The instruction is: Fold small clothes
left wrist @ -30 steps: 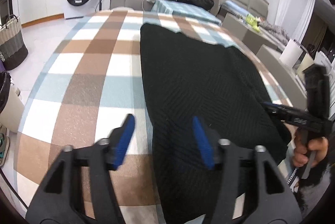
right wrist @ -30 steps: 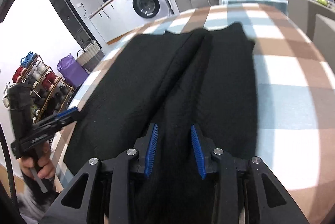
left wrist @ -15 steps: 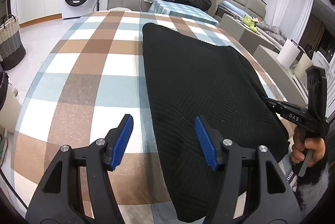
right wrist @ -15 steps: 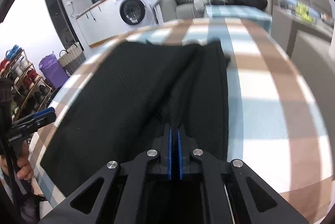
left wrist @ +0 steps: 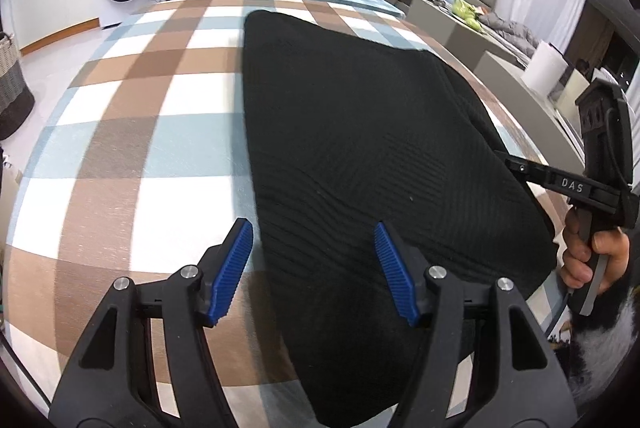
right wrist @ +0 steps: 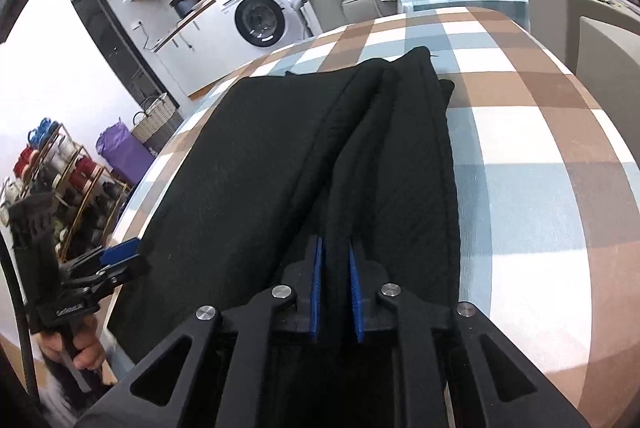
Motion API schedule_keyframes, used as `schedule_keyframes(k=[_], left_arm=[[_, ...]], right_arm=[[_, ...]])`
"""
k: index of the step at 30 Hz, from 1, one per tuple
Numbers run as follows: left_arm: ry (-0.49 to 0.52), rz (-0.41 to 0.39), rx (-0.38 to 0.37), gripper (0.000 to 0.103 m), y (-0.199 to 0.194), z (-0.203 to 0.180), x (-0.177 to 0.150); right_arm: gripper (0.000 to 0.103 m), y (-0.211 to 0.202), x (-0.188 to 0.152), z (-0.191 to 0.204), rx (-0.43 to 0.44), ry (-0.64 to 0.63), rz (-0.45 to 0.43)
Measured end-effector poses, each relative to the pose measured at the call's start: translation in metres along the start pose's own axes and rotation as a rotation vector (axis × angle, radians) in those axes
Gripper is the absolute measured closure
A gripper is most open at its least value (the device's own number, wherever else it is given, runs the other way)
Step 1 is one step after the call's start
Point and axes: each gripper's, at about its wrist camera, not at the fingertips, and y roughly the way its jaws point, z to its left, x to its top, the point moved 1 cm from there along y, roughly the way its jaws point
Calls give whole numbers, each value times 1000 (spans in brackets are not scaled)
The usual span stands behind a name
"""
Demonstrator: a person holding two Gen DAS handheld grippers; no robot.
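Black garment (left wrist: 360, 156) lies flat mid-frame on the checked counter (left wrist: 132, 132). Left claw (left wrist: 312, 268) opening, wide apart, straddling garment's left edge, gripping nothing. Right claw (right wrist: 335, 292) opening, fold of fabric between its pads.

Black garment (left wrist: 360, 148) on brown-blue-white checked cloth (left wrist: 132, 132).

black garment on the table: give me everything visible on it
The black garment is a dark knit with a fine ribbed, herringbone-like texture, lying flat on the checked tablecloth. Its right side is gathered into long lengthwise folds. The right tongs have a fold between their blue pads, jaws opening. The left tongs are open, straddling its near left edge without pressing on it. What kind of garment it is cannot be told.
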Motion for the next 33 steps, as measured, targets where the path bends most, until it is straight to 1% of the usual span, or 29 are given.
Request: schedule_keyframes(k=[3, 6, 7, 9, 12, 14, 15, 16, 19, 20, 21, 22, 24, 27, 30, 31, 33], left_arm=[[11, 4, 8, 40, 4, -3, -1], [-2, 0, 0, 40, 3, 0, 1], [-9, -6, 0, 40, 2, 1, 2], [-22, -13, -2, 40, -1, 4, 4], [-47, -29, -8, 40, -5, 11, 7], [-51, -32, -7, 39, -5, 13, 8], [-53, -29, -3, 39, -4, 14, 8], [-53, -24, -3, 39, -2, 14, 7], [-44, -6, -2, 39, 2, 11, 5], [-38, -5, -1, 39, 2, 9, 4], [-31, -6, 1, 39, 2, 7, 4], [-23, -8, 2, 39, 2, 6, 4], [-14, -10, 5, 39, 1, 3, 3], [6, -14, -3, 39, 0, -3, 3], [27, -10, -2, 39, 2, -7, 2], [30, -6, 0, 39, 3, -8, 1], [29, -2, -4, 39, 4, -8, 1]], right_arm=[[89, 3, -2, -3, 11, 6, -6], [96, 6, 3, -2, 4, 8, -16], [98, 6, 5, -1, -8, 2, -32], [99, 2, 10, 5, -17, -22, -59], [99, -22, 19, 9, -48, 2, -142], [99, -37, 20, 11, -116, -23, -198], [99, -40, 19, 9, -153, -33, -210], [99, -38, 17, 3, -186, -28, -195], [98, -16, 11, -22, -183, 55, -88], [95, -11, 10, -26, -185, 64, -66], [92, -12, 9, -28, -184, 65, -73], [85, -15, 9, -28, -191, 64, -78], [83, -24, 9, -29, -178, 70, -88], [83, -43, 4, -23, -111, 53, -121], [81, -45, 1, -11, 23, 43, -96], [78, -39, 2, -10, 65, 60, -83], [77, -24, 8, -10, 77, 84, -39]])
